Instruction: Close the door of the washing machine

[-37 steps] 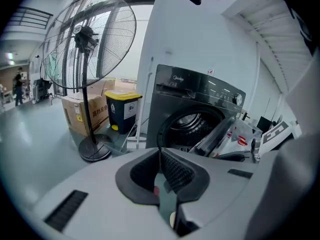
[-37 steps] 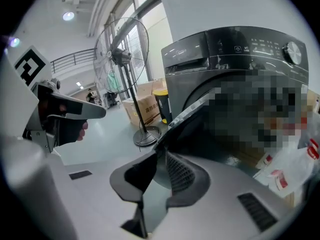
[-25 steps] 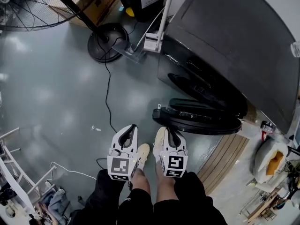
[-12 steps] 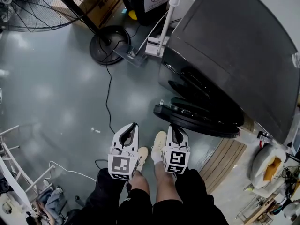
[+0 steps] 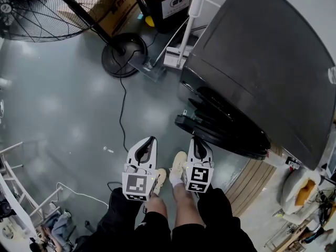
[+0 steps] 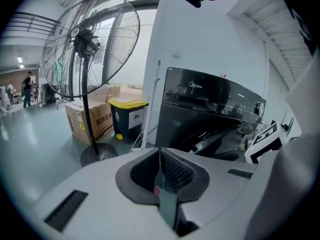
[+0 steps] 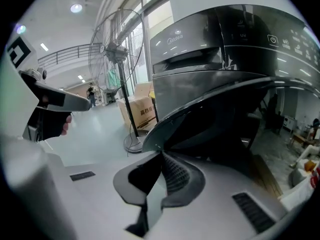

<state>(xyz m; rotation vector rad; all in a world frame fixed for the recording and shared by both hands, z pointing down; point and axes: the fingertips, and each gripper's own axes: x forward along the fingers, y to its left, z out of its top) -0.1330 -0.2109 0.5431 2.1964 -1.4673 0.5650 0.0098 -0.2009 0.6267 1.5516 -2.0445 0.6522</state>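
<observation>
The step in hand looked like the approach: the door (image 5: 220,133) of the washing machine (image 5: 262,62) stood open, swung out from the dark front of the cabinet, and neither tool touched it. In the head view the door showed edge-on as a dark disc just ahead of the person's feet, with the drum opening behind it.

The right gripper (image 5: 196,142) was held near the door's nearer end, just short of it. In the right gripper view its 2 jaws were pressed together with nothing between them (image 7: 162,159), and the door's curved rim (image 7: 200,109) filled the space right beyond the tip. The left gripper (image 5: 149,141) hung beside it, further from the machine; in the left gripper view its jaws were likewise closed on nothing (image 6: 161,156), and the door (image 6: 215,139) showed off to the right of its line.

With both pairs of jaws closed, a push rather than a grasp seemed intended. The next move probably called for setting the right gripper's closed tip against the door's outer face, towards its free edge, and then pressing along the door's arc until it met the front and latched. The tip could slide off the smooth, rounded face, so a square contact would matter. The fan (image 5: 31,9) and its floor cable (image 5: 122,106) lay well apart to the left.
</observation>
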